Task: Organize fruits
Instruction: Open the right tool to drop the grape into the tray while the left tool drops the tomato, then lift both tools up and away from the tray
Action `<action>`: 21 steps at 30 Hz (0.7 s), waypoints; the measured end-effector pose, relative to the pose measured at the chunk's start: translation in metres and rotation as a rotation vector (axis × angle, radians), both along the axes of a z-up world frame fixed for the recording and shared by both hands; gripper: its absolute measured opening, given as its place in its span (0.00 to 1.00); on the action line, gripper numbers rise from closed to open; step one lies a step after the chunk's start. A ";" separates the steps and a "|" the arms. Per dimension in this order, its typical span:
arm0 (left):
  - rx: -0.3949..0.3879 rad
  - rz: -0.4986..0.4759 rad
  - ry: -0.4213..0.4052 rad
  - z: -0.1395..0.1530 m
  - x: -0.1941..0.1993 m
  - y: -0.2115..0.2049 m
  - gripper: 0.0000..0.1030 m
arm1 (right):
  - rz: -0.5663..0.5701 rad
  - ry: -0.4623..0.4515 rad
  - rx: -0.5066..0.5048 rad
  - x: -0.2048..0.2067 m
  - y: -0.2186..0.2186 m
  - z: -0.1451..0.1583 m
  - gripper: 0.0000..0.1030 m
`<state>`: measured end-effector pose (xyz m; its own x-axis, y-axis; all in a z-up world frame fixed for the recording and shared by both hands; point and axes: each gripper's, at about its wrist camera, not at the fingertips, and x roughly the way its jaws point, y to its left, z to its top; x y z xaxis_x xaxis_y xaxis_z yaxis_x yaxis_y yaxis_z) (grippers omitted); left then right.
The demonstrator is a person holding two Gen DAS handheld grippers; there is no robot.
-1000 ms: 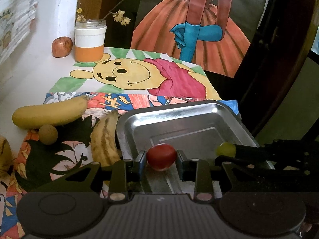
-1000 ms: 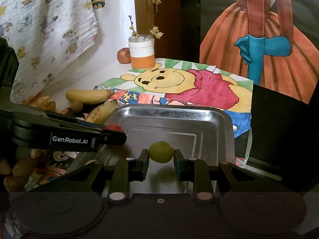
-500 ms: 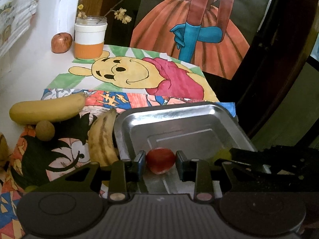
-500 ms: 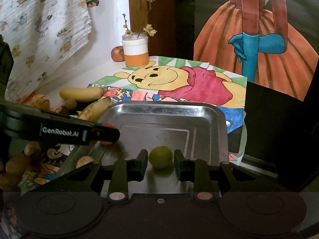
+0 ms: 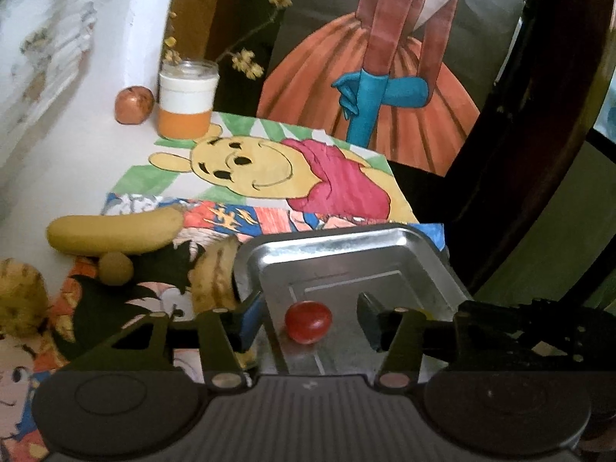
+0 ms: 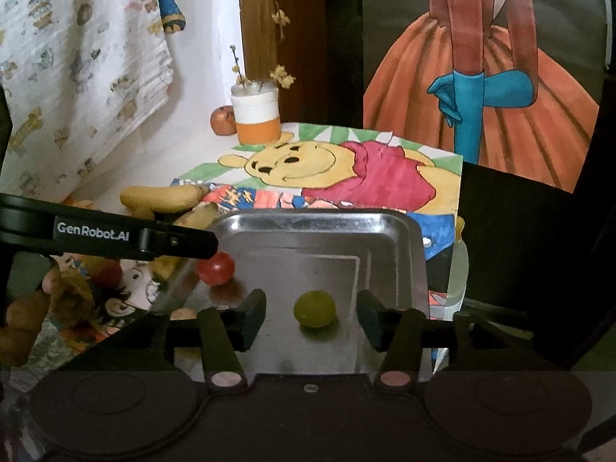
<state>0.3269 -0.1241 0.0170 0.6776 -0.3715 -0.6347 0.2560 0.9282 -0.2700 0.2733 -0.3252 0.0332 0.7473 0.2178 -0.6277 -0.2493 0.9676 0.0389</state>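
The left hand-held gripper (image 5: 308, 321) stands wide open over the near part of the metal tray (image 5: 346, 242), and the red tomato (image 5: 308, 322) lies loose on the tray floor midway between its fingers, touching neither, with bare metal on both sides. The left finger hangs just over the tray's left rim. Just left of that rim lies a speckled banana (image 5: 213, 281); farther left are a yellow banana (image 5: 115, 231) and a small brown round fruit (image 5: 115, 268) on the picture-covered tabletop (image 5: 69, 161). The right hand-held gripper (image 6: 312, 315) is likewise wide open, holding nothing; the green grape (image 6: 314, 308) sits on the tray floor between its fingers with clear gaps either side. Ahead of both the tray floor is bare up to the far rim. Far ahead stand an orange-and-white jar (image 5: 187, 104) and an apple (image 5: 134, 104).
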 end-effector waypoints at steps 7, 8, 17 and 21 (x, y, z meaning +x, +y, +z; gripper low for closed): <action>0.000 0.051 -0.061 0.034 -0.034 0.021 0.78 | 0.002 -0.051 0.017 -0.030 0.010 0.028 0.81; 0.003 0.056 -0.070 0.039 -0.039 0.024 0.80 | 0.001 -0.059 0.021 -0.036 0.012 0.033 0.83; 0.005 0.097 -0.148 0.078 -0.115 0.051 0.95 | -0.014 -0.098 0.049 -0.109 0.015 0.070 0.98; 0.003 0.098 -0.163 0.087 -0.154 0.063 0.99 | -0.013 -0.101 0.051 -0.147 0.017 0.082 0.99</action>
